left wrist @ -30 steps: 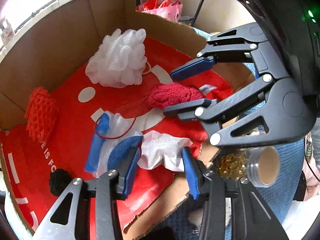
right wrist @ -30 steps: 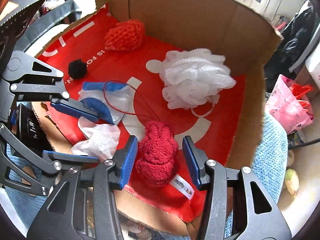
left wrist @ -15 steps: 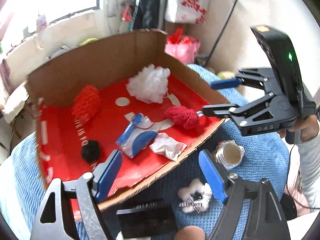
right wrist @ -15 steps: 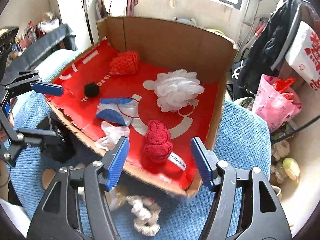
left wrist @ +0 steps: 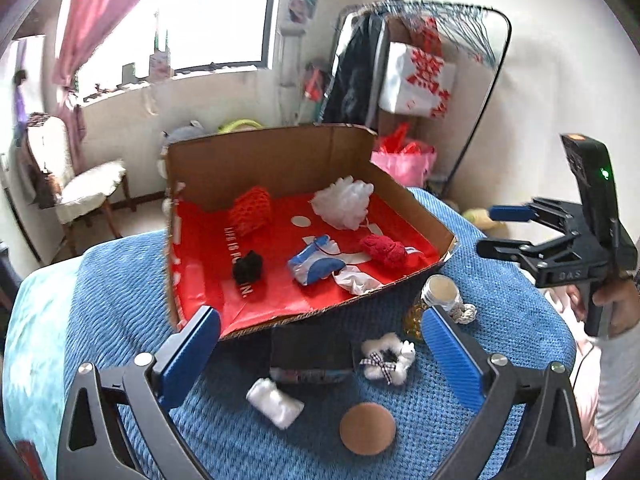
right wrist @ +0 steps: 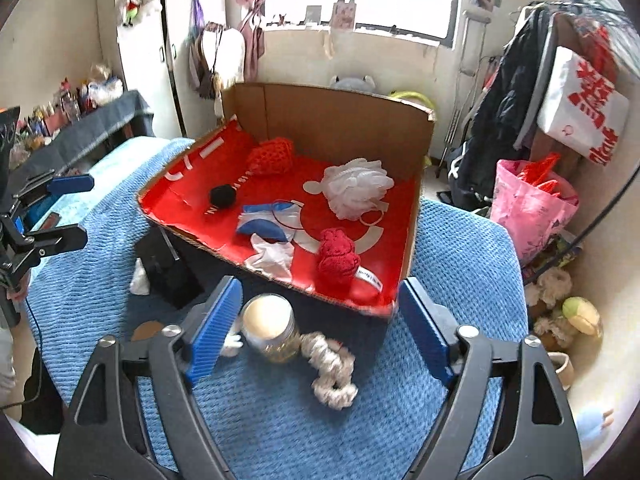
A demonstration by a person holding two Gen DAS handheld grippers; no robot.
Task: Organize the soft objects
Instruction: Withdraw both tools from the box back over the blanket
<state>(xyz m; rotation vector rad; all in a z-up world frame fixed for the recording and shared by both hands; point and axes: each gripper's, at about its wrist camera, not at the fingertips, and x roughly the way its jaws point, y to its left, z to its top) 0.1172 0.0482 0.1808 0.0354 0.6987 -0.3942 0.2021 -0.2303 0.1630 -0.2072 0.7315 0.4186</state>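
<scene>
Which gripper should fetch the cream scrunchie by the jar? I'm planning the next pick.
Probably the right gripper: open, empty, the cream scrunchie just ahead between its fingers. The left gripper faces it farther off.

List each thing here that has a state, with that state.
left gripper: open, empty; jaws have just been opening.
right gripper: open, empty; jaws have just been opening.
cardboard box: open-topped, near wall folded down.
red knitted toy: lying inside box.
white bath pouf: inside box.
jar: on blanket, lidless.
cork lid: off, on blanket.
</scene>
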